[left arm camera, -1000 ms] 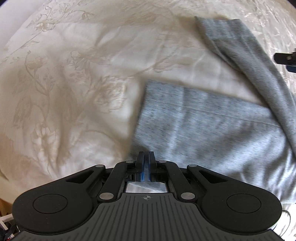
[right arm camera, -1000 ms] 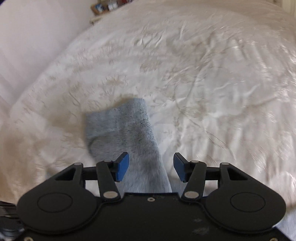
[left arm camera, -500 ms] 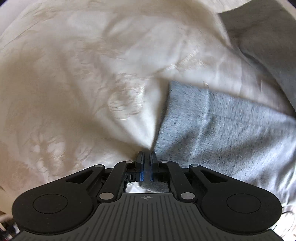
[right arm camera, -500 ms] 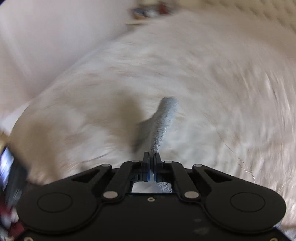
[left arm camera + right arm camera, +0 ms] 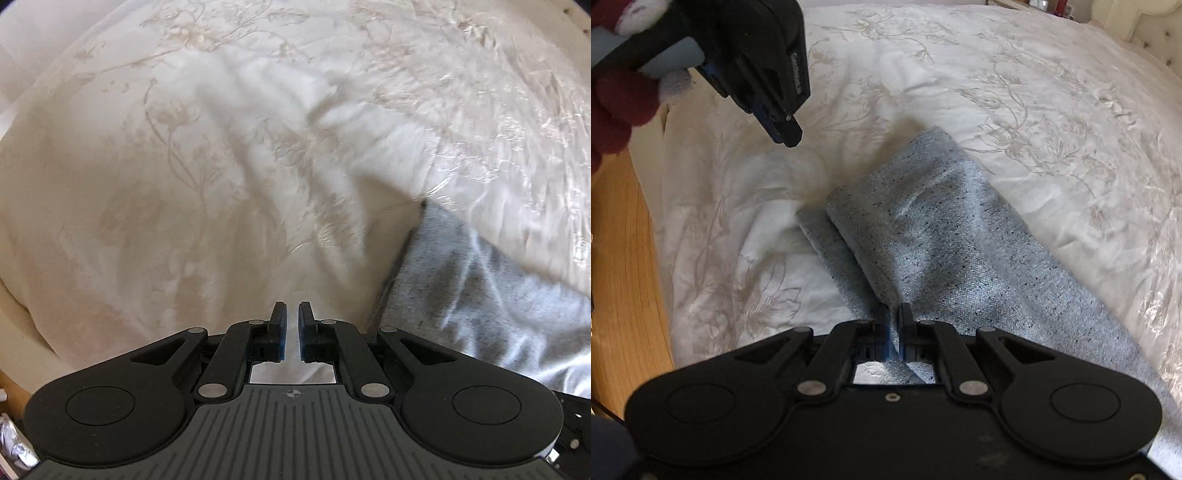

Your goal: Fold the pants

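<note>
Pants (image 5: 945, 236): grey knit, on the white embroidered bed cover (image 5: 1034, 92), one leg laid over the other with the cuffs nearly matched. We read the right tool (image 5: 894, 321) as pinched closed on the upper leg's edge. Left tool (image 5: 291, 325) is closed to a narrow slit with nothing between the fingers; it hangs over bare cover, with the pants to its right. Long axis runs from the right tool out toward the cuffs. Right hand is nearer.
</note>
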Tool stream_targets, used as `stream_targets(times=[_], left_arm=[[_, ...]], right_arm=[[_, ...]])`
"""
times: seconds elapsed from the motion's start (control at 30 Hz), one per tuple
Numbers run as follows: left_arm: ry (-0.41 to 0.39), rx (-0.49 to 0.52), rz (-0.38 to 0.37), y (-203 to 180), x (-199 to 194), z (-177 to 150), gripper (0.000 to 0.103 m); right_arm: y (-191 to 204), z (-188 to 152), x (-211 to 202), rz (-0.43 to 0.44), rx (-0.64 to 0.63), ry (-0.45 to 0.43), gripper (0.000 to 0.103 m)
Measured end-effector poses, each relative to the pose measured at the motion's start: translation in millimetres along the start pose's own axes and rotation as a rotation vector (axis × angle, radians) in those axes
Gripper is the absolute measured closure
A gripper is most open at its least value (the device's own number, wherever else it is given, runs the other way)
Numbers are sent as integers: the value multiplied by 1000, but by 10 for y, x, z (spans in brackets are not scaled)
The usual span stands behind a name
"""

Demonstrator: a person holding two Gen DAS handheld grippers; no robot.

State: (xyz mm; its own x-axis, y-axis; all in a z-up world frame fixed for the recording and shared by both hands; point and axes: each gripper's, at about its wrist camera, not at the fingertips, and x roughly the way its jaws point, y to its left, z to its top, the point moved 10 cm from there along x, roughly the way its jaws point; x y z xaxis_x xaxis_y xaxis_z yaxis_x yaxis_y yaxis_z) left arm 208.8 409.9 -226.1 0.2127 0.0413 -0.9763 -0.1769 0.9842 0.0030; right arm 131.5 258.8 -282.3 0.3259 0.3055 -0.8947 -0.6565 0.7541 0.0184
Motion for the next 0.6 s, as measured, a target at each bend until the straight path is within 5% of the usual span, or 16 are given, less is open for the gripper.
stream_targets(times=[0.4,0.5,0.6], left_arm=[[-2,92,-81,-564,-18,-80,96],[7,133,-85,-687,12,-168,96],[34,192,-80,-868,157,-276,96]], right_arm=[[-31,-35,-497,111,182,-84,97],[96,-110,-263,86,87,-20,94],[217,-142,-64,34,15,10,80]])
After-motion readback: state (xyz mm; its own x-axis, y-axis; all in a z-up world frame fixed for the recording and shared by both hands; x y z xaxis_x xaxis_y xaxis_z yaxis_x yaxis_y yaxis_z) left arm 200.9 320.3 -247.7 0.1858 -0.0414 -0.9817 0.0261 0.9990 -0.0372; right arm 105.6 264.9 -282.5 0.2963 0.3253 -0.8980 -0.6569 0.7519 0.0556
